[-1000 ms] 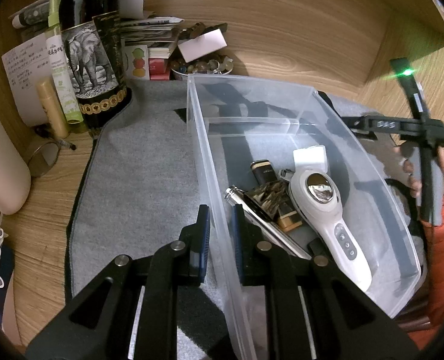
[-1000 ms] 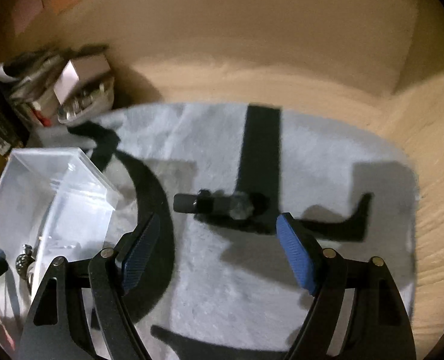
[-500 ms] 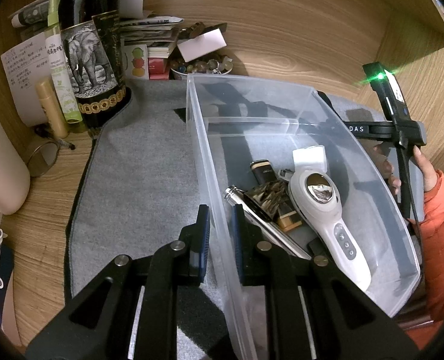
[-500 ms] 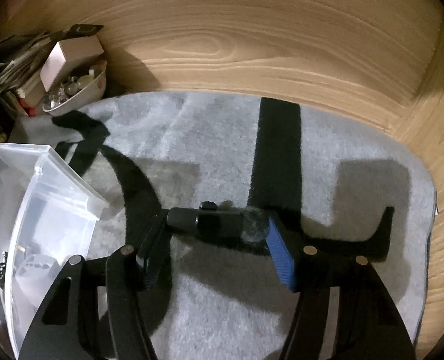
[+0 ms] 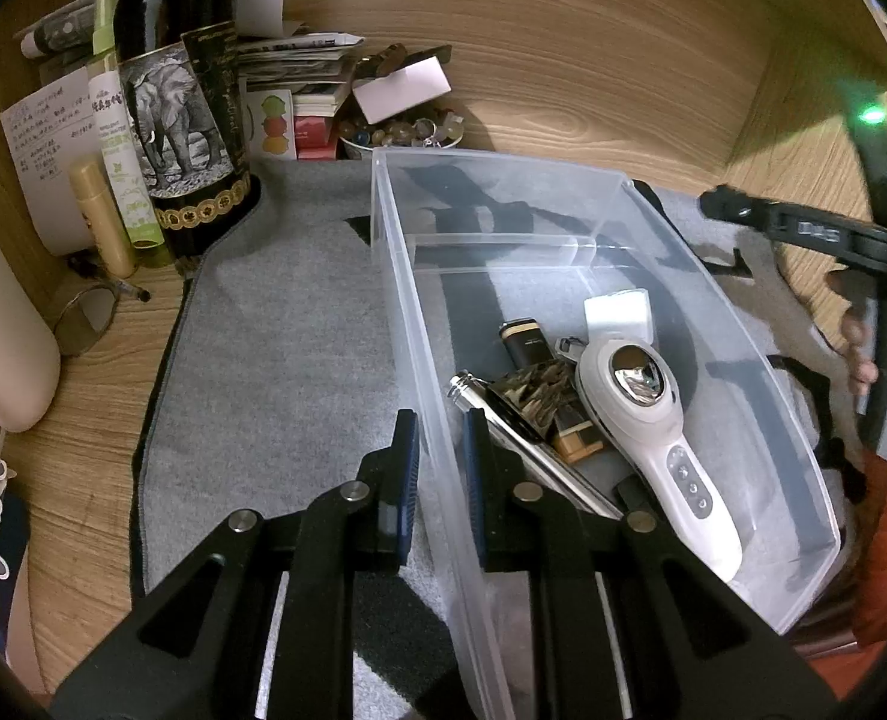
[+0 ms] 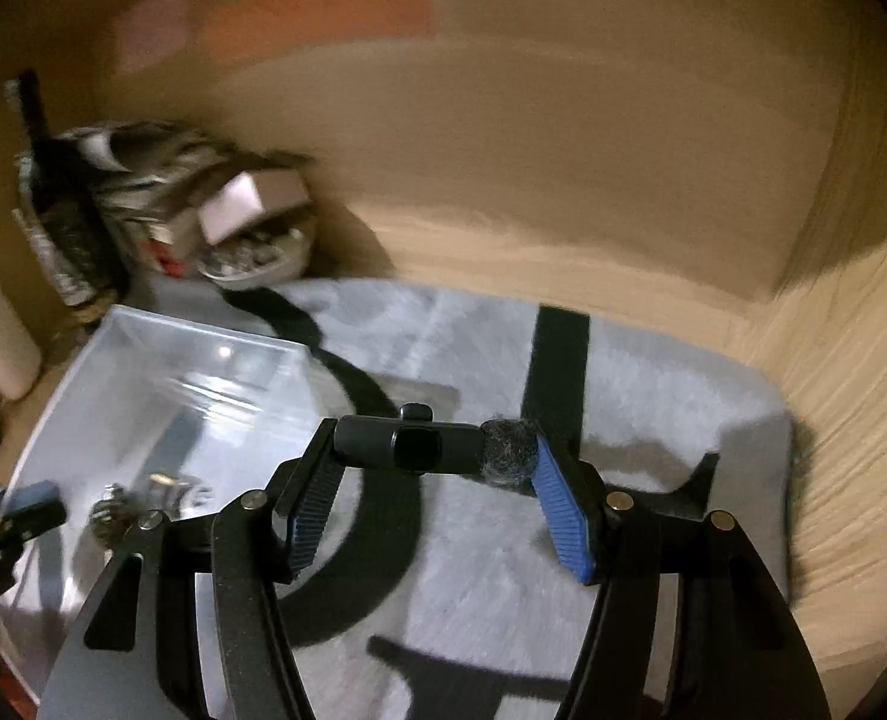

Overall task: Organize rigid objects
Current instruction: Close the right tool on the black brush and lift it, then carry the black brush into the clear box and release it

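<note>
Clamping the clear bin's [image 5: 563, 276] near wall, the left gripper [image 5: 440, 450] had its jaws pinched narrow. The right gripper [image 6: 431, 480], jaws freshly closed, held a black cylinder [image 6: 410, 447] endwise above the grey mat [image 6: 653, 408], beside the bin.

Grey mat [image 5: 275, 360], clear bin [image 5: 503, 192], elephant-patterned bottle [image 5: 185, 120]

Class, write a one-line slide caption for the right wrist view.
Right gripper clamps a small black cylindrical device end to end above the grey mat, clear plastic bin to its left.
</note>
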`<action>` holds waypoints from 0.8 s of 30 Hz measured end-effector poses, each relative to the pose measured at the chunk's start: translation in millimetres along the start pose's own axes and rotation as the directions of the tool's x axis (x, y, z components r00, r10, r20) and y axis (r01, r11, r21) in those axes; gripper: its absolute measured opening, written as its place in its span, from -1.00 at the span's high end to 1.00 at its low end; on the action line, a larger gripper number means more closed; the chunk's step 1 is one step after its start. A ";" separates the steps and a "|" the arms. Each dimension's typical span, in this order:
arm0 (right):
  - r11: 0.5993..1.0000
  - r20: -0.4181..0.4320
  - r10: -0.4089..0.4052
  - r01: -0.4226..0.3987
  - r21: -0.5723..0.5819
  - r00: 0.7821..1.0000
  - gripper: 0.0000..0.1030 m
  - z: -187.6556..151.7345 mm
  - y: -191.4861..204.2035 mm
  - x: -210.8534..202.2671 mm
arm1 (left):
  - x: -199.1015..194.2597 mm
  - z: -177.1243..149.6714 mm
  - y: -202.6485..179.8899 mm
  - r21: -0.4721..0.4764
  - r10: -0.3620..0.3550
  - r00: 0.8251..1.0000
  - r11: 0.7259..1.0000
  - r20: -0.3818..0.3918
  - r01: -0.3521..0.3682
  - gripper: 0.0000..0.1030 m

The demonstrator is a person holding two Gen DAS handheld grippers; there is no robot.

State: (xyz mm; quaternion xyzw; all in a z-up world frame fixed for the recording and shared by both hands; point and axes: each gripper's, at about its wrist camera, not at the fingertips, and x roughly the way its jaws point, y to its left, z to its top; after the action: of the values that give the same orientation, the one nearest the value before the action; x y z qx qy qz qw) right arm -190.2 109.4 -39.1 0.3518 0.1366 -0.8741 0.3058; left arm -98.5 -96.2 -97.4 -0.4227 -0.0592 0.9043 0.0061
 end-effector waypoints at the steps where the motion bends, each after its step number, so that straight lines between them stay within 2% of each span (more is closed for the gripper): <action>1: 1.000 0.011 0.005 -0.005 -0.008 1.000 -0.14 7.8 1.8 3.1 | -0.2 0.0 -0.4 0.000 0.001 1.000 1.000 0.000 -0.001 0.73; 7: 0.997 0.083 0.040 -0.034 -0.072 0.996 -0.14 12.2 26.8 -17.6 | 0.0 0.0 -0.1 -0.002 0.002 1.000 1.000 0.000 -0.002 0.73; 12: 0.991 0.103 0.084 -0.072 -0.116 0.991 -0.14 8.1 49.8 -28.4 | 0.3 0.2 -0.3 -0.002 0.004 1.000 1.000 0.000 -0.004 0.73; 20: 0.970 0.051 0.161 -0.148 -0.192 0.986 -0.14 -4.3 87.5 -17.1 | 0.0 0.4 0.1 -0.001 0.006 1.000 1.000 -0.001 -0.006 0.73; 24: 0.962 0.007 0.169 -0.163 -0.220 0.986 -0.14 -5.1 102.8 -0.4 | -0.1 0.3 0.1 -0.006 0.004 1.000 1.000 0.000 -0.004 0.73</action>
State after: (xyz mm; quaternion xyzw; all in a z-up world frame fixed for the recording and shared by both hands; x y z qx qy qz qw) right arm -122.4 32.1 -45.0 0.3151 0.1981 -0.8294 0.4166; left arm -98.6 -96.4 -97.1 -0.4230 -0.0608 0.9041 0.0029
